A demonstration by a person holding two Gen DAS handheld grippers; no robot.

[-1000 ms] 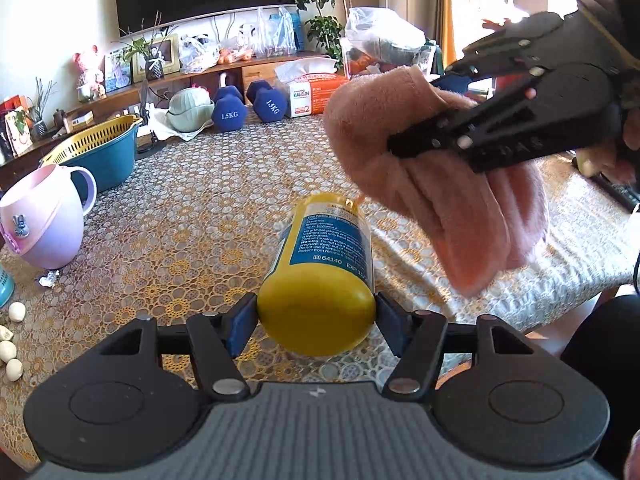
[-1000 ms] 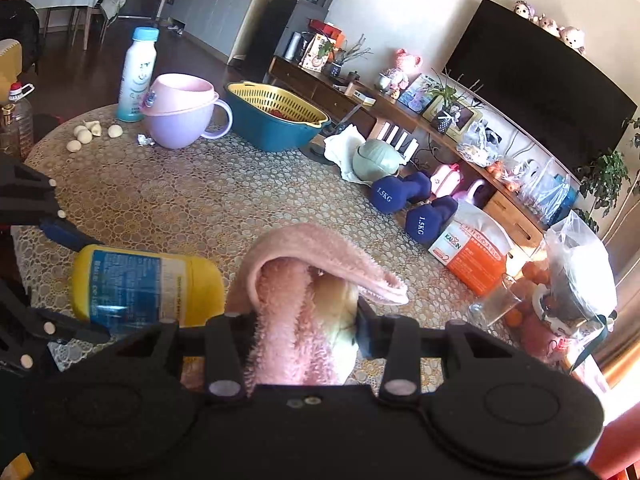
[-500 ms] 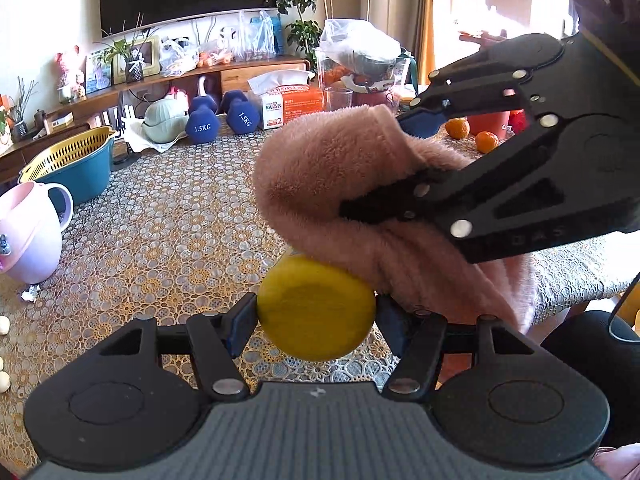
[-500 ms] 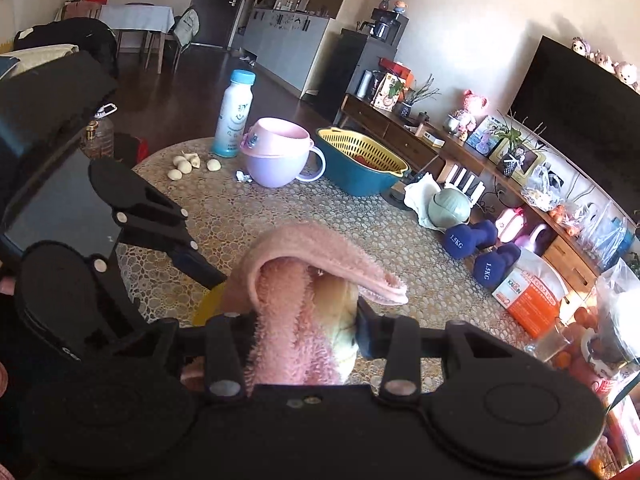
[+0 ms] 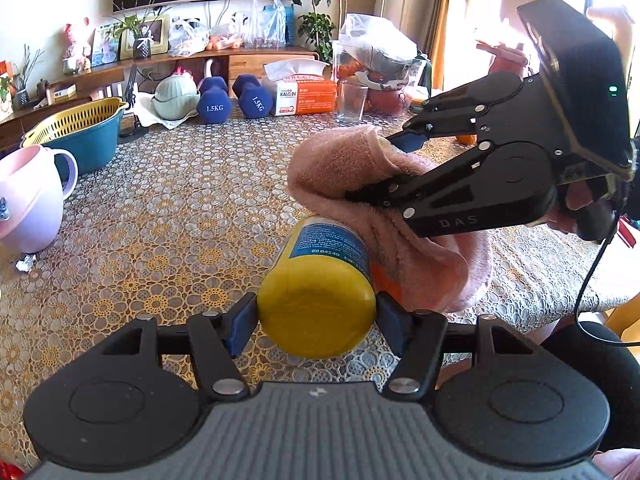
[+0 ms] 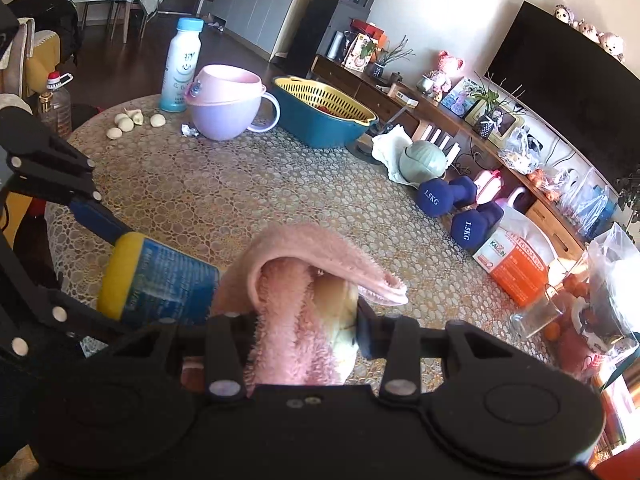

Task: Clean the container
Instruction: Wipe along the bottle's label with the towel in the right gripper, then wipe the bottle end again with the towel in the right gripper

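A table (image 5: pixel 168 216) under a patterned lace cloth filled the scene. Above its near edge the left gripper (image 5: pixel 316 320) was clamped on the base of a yellow container (image 5: pixel 320 280) lying level. From the right, the right gripper (image 6: pixel 304 328) was clamped on a pink towel (image 5: pixel 360 184), which lay against the container's far end.

Each of the two dark blue hexagonal dumbbells (image 5: pixel 214 100) beyond the left gripper's tips reads "1.5KG"; the yellow cylindrical container (image 5: pixel 320 276) clamped in that gripper shows "64140"; the black right gripper (image 5: pixel 384 168) bears "DAS".
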